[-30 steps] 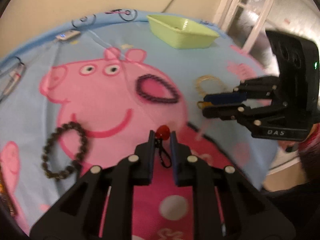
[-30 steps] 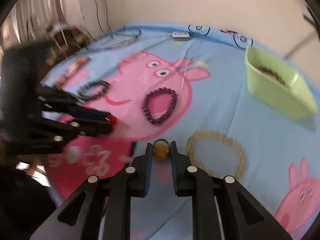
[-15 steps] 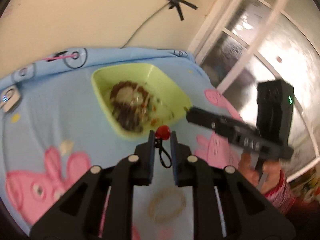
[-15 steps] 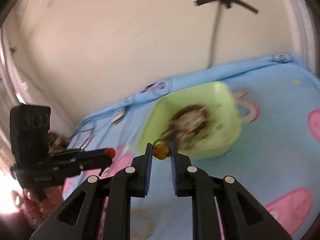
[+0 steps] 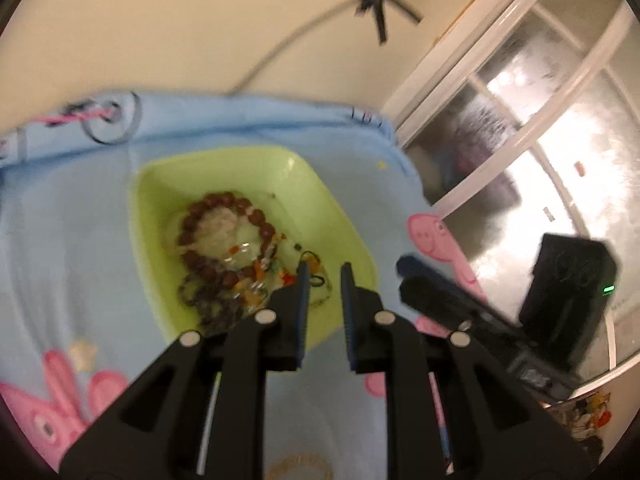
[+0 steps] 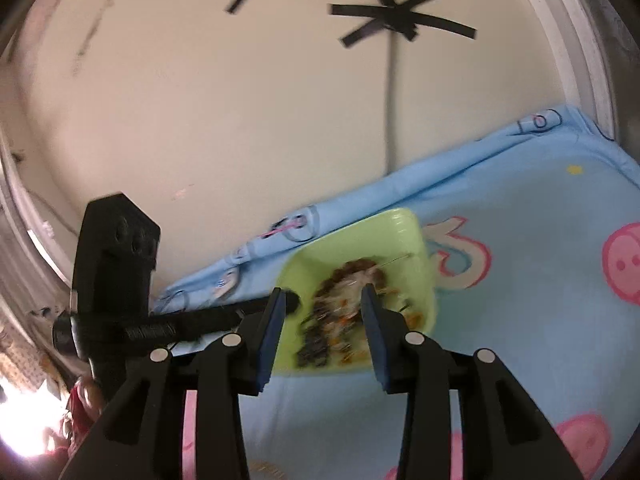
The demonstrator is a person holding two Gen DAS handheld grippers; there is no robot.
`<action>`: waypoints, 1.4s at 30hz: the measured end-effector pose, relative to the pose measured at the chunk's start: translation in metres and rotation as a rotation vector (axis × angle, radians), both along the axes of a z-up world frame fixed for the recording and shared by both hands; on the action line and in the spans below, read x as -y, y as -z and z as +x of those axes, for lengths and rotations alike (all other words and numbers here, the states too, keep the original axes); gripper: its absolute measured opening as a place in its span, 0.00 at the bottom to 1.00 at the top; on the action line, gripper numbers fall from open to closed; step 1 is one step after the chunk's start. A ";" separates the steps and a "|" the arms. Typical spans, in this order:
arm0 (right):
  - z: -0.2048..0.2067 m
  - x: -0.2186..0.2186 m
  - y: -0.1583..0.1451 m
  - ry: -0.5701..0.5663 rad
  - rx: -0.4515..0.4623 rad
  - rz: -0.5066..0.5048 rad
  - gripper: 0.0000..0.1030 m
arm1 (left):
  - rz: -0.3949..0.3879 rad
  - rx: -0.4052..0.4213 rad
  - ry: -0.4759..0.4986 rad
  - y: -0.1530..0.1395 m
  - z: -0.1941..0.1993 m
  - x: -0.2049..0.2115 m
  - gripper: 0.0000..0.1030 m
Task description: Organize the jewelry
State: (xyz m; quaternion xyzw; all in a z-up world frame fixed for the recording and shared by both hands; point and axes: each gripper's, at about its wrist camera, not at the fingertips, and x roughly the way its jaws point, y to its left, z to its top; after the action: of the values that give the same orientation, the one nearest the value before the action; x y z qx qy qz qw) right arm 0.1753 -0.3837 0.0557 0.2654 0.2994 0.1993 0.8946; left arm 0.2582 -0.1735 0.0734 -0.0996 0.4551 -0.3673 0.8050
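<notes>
A light green tray (image 5: 160, 184) on the blue blanket holds a brown bead bracelet (image 5: 224, 202) and a heap of darker and coloured pieces. My left gripper (image 5: 324, 276) hovers over the tray's near right part. Its jaws stand a narrow gap apart and no red bead shows between them; a small black loop (image 5: 318, 280) lies in the gap. My right gripper (image 6: 324, 300) hangs over the same tray (image 6: 400, 220) and its pile (image 6: 348, 300). Its jaws are opening, wide apart, with nothing between them. Each gripper shows in the other's view, right gripper (image 5: 406, 276) and left gripper (image 6: 292, 302).
The cartoon-pig blanket (image 5: 60, 248) runs up to a cream wall with a cable (image 6: 390, 112) taped by black crosses. A white window frame (image 5: 500, 112) stands at the right. A pale bead ring (image 5: 300, 468) lies near the bottom edge. A red sleeve (image 6: 80, 400) shows low on the left.
Both grippers travelled from the blanket's middle to above the green tray. The right jaws opened and the yellow charm left them. The red bead is gone from the left tips.
</notes>
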 end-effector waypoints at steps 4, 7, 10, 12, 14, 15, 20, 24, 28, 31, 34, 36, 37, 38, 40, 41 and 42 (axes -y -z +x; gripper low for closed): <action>-0.026 -0.034 0.014 -0.103 -0.014 0.065 0.14 | 0.004 0.060 -0.087 -0.010 -0.046 -0.085 0.14; -0.042 -0.066 0.028 -0.182 -0.043 0.066 0.14 | 0.085 0.074 -0.233 -0.003 -0.081 -0.161 0.14; -0.053 -0.108 0.041 -0.271 -0.078 0.040 0.14 | 0.176 0.062 -0.388 0.010 -0.118 -0.230 0.14; -0.060 -0.131 0.045 -0.309 -0.090 0.010 0.14 | 0.208 0.049 -0.462 0.019 -0.142 -0.265 0.14; -0.063 -0.147 0.047 -0.334 -0.100 -0.021 0.14 | 0.214 0.035 -0.515 0.028 -0.164 -0.290 0.14; -0.064 -0.156 0.046 -0.345 -0.106 -0.047 0.14 | 0.220 0.031 -0.537 0.034 -0.175 -0.300 0.14; -0.079 -0.195 0.032 -0.354 -0.059 -0.240 0.12 | 0.217 0.031 -0.494 0.052 -0.197 -0.299 0.14; -0.076 -0.207 0.032 -0.252 -0.009 -0.449 0.03 | 0.175 0.032 -0.408 0.054 -0.184 -0.271 0.14; -0.055 -0.212 0.052 -0.275 -0.103 -0.472 0.00 | 0.152 0.063 -0.278 0.050 -0.162 -0.215 0.14; -0.051 -0.215 0.065 -0.293 -0.119 -0.535 0.00 | 0.166 0.058 -0.223 0.055 -0.145 -0.179 0.30; -0.047 -0.200 0.064 -0.276 -0.153 -0.486 0.00 | 0.233 0.080 -0.207 0.064 -0.132 -0.152 0.32; -0.045 -0.196 0.066 -0.281 -0.164 -0.437 0.00 | 0.280 0.096 -0.195 0.070 -0.126 -0.136 0.32; -0.046 -0.196 0.067 -0.281 -0.162 -0.428 0.00 | 0.301 0.102 -0.181 0.074 -0.124 -0.129 0.32; -0.046 -0.195 0.068 -0.279 -0.153 -0.418 0.00 | 0.328 0.113 -0.170 0.079 -0.123 -0.121 0.32; -0.048 -0.191 0.069 -0.277 -0.140 -0.391 0.00 | 0.383 0.131 -0.160 0.090 -0.123 -0.114 0.32; -0.048 -0.188 0.070 -0.277 -0.142 -0.374 0.00 | 0.398 0.172 -0.166 0.092 -0.126 -0.112 0.31; -0.047 -0.186 0.071 -0.278 -0.147 -0.355 0.00 | 0.408 0.190 -0.165 0.093 -0.128 -0.113 0.26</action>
State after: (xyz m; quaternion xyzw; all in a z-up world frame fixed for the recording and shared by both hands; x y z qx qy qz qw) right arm 0.1278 -0.1979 -0.0150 0.0741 0.4276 0.2449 0.8670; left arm 0.1306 -0.0606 -0.0195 0.0634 0.4327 -0.2085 0.8748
